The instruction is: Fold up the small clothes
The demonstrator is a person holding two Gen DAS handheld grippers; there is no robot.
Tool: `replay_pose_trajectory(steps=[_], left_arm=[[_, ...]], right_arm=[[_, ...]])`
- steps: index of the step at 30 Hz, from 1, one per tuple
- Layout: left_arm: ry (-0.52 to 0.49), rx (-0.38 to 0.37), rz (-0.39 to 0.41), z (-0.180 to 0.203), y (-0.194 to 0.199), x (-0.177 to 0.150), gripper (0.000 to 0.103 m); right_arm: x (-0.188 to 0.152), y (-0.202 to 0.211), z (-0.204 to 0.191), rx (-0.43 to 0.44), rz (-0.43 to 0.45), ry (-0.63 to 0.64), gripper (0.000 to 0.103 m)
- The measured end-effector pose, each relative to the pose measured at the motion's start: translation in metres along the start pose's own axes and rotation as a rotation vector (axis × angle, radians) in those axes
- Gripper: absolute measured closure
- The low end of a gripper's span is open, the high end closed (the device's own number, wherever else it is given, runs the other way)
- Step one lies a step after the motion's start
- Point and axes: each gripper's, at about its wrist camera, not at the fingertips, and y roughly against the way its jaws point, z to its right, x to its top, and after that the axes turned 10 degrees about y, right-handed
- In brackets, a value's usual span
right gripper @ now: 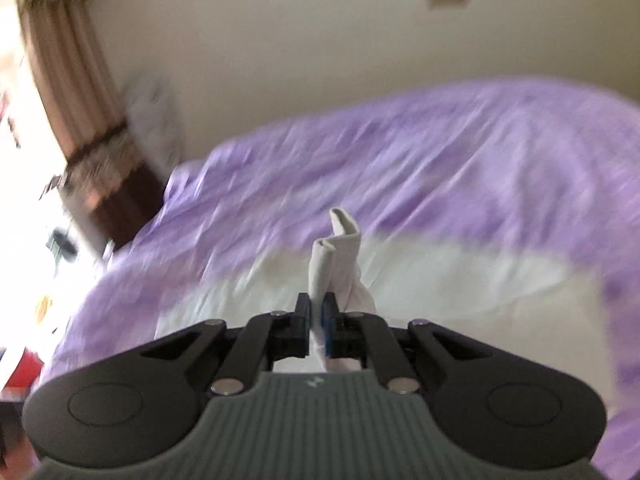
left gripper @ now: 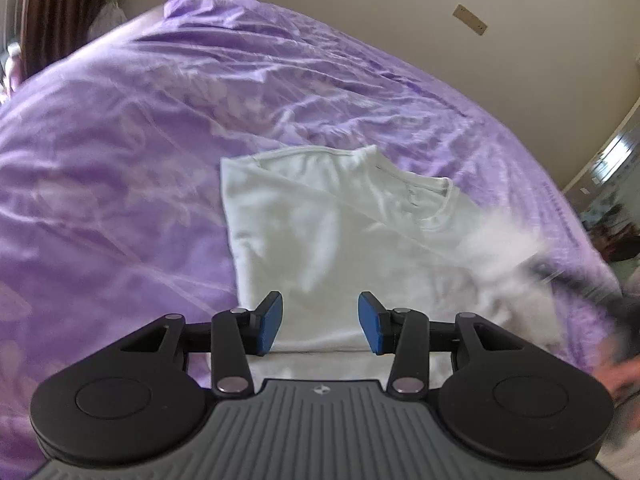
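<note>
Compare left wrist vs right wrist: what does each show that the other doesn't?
Left wrist only: the left gripper, jaws open over the white shirt, nothing between them, and the shirt's collar.
Right wrist only: the right gripper shut on a bunched fold of white fabric; a curtain.
Both: the purple bedspread, the shirt, a beige wall.

Bed (left gripper: 120,140): covered in a creased purple sheet with a faint pale pattern; fills most of both views.
Wall (left gripper: 400,20): plain cream, behind the far edge of the bed.
Plate (left gripper: 470,19): small, tan, fixed on the wall; blurred in the right wrist view.
Curtain (right gripper: 80,92): brown, pleated, with a dark patterned band lower down, hanging by the far left corner of the bed.
Light: bright daylight, washed out left of the curtain.
Far right: clutter past the bed's edge, too blurred to name.
</note>
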Motion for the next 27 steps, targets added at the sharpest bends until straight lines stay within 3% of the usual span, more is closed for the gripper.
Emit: replay_pose_trajectory(steps=[5, 8, 12, 15, 18, 24, 25, 27], left_arm=[[-0.004, -0.079, -0.059, 0.004, -0.016, -0.008, 0.053], [0.016, -0.149, -0.099, 0.012, -0.031, -0.010, 0.053], [0.065, -0.235, -0.150, 0.027, -0.055, -0.007, 0.051], [0.128, -0.280, -0.203, 0.036, -0.082, -0.007, 0.050], [0.209, -0.281, -0.257, 0.034, -0.113, -0.010, 0.050], [0.337, -0.307, -0.335, 0.026, -0.165, -0.017, 0.050], [0.338, -0.301, -0.337, 0.027, -0.171, -0.019, 0.054], [0.346, -0.312, -0.328, 0.029, -0.175, -0.021, 0.095]], right_arm=[[-0.061, -0.060, -0.028, 0.048, -0.194, 0.100, 0.100], [-0.073, -0.068, -0.025, 0.083, -0.227, 0.088, 0.095], [-0.064, -0.045, -0.022, 0.141, -0.214, 0.074, 0.068], [-0.051, -0.032, -0.009, 0.100, -0.185, 0.099, 0.063], [-0.049, -0.018, 0.015, -0.015, -0.189, 0.105, 0.063], [-0.062, 0.006, 0.078, -0.093, -0.190, -0.005, 0.063], [-0.064, 0.010, 0.086, -0.106, -0.186, -0.013, 0.063], [-0.065, 0.016, 0.102, -0.121, -0.178, -0.036, 0.063]])
